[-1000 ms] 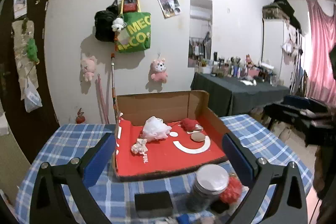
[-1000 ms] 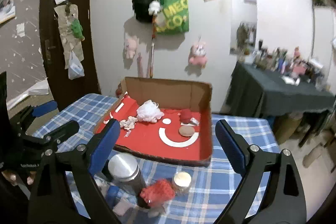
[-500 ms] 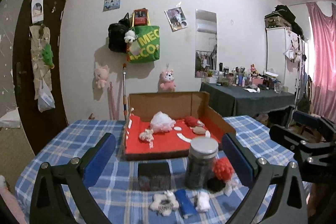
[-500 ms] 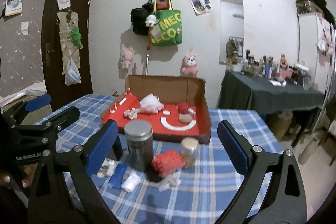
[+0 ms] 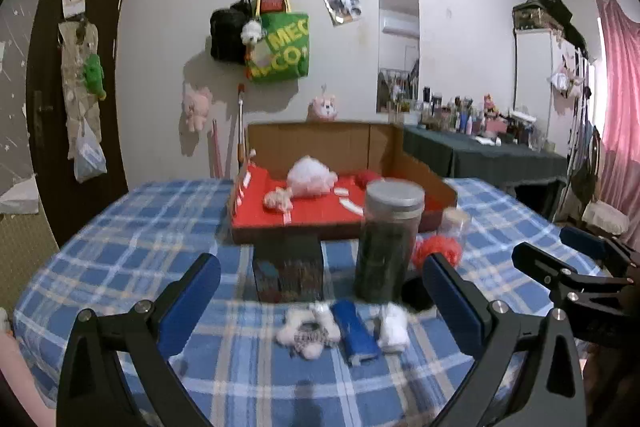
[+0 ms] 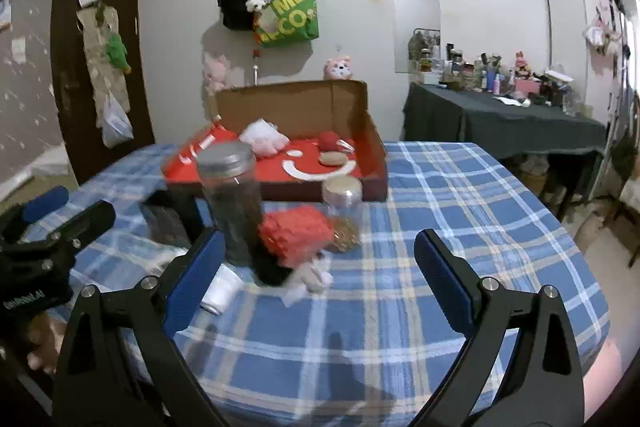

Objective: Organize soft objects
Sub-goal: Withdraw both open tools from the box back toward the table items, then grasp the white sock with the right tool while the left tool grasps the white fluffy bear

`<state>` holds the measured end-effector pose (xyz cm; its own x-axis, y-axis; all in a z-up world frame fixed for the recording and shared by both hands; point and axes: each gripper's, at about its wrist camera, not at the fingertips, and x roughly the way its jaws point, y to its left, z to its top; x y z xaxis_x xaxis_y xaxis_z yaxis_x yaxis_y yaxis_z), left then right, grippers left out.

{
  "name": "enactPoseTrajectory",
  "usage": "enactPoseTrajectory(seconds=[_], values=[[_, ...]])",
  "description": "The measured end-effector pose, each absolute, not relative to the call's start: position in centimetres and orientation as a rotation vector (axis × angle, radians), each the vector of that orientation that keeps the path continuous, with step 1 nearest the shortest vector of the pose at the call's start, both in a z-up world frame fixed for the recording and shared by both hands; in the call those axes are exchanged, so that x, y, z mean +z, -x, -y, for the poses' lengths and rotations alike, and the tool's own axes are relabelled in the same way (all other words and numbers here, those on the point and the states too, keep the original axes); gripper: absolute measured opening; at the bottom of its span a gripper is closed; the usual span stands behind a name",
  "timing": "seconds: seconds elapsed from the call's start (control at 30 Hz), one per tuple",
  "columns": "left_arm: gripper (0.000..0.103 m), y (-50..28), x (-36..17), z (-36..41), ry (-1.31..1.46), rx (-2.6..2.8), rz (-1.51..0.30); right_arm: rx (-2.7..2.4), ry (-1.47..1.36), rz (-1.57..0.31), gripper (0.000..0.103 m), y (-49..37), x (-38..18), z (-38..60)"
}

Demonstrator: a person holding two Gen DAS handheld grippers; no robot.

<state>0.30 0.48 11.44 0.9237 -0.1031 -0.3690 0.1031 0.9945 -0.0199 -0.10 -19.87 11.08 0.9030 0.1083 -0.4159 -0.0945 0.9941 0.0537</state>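
Observation:
An open cardboard box (image 5: 420, 175) with a red floor stands mid-table; in it lie a white puff (image 5: 310, 175), a small cream piece (image 5: 277, 199) and a red ball (image 6: 329, 140). In front of it are a red scrubby puff (image 6: 295, 231), a white fluffy piece (image 5: 308, 329), a blue item (image 5: 357, 330) and a white roll (image 5: 393, 323). My left gripper (image 5: 320, 301) hangs open above the table's near edge, nothing between its fingers. My right gripper (image 6: 316, 277) is open too, low over the cloth just before the red puff. Each gripper shows at the edge of the other's view.
A tall dark jar (image 5: 388, 241) with a grey lid, a small jar (image 6: 343, 213) and a dark box (image 5: 289, 273) stand among the soft things. The checked cloth (image 6: 460, 211) is bare to the right. A dark side table (image 6: 500, 119) with bottles stands at the back right.
Both grippers have drawn back and dropped lower, so the table's near edge and the small items in front of the jar now show. Both stay open.

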Motion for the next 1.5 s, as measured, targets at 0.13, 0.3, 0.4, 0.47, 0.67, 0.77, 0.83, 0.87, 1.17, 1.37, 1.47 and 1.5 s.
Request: enactPoseTrajectory(seconds=[0.13,0.3,0.4,0.47,0.67,0.77,0.83,0.87,1.17,1.37,1.47,1.5], values=[[0.103,-0.6,9.4,-0.4,0.020,-0.106,-0.417,0.082,-0.015,-0.445,0.097,0.2,9.0,19.8],[0.103,-1.2,7.3,-0.3,0.009,-0.089,-0.462,0.073,-0.024,-0.485,0.097,0.0,6.8,19.8],[0.103,-1.4,6.5,-0.4,0.008,-0.080,-0.485,0.082,-0.034,-0.518,0.097,-0.3,5.9,19.8],[0.103,-1.7,6.1,-0.5,0.010,-0.076,-0.501,0.091,-0.043,-0.533,0.097,-0.6,5.5,19.6],[0.103,-2.4,5.6,-1.2,0.009,-0.068,-0.525,0.122,-0.038,-0.555,0.097,-1.1,5.0,18.6],[0.103,-2.9,5.4,-1.7,0.013,-0.066,-0.543,0.139,-0.043,-0.572,0.097,-1.7,4.8,18.1],[0.103,-3.4,5.2,-2.1,0.012,-0.069,-0.567,0.156,-0.055,-0.591,0.097,-2.2,4.5,17.8],[0.103,-3.7,5.1,-2.4,0.013,-0.075,-0.581,0.169,-0.064,-0.604,0.097,-2.6,4.3,17.6],[0.103,-6.4,4.2,-3.5,-0.016,-0.130,-0.670,0.264,-0.129,-0.700,0.097,-5.5,3.1,16.0],[0.100,-8.1,3.4,-3.5,-0.027,-0.191,-0.738,0.306,-0.128,-0.729,0.092,-6.4,2.7,15.0],[0.091,-8.9,2.6,-3.4,-0.036,-0.202,-0.775,0.324,-0.117,-0.737,0.080,-6.7,2.7,14.3],[0.091,-9.1,2.4,-3.4,-0.033,-0.211,-0.784,0.326,-0.108,-0.739,0.078,-6.7,2.6,14.1]])
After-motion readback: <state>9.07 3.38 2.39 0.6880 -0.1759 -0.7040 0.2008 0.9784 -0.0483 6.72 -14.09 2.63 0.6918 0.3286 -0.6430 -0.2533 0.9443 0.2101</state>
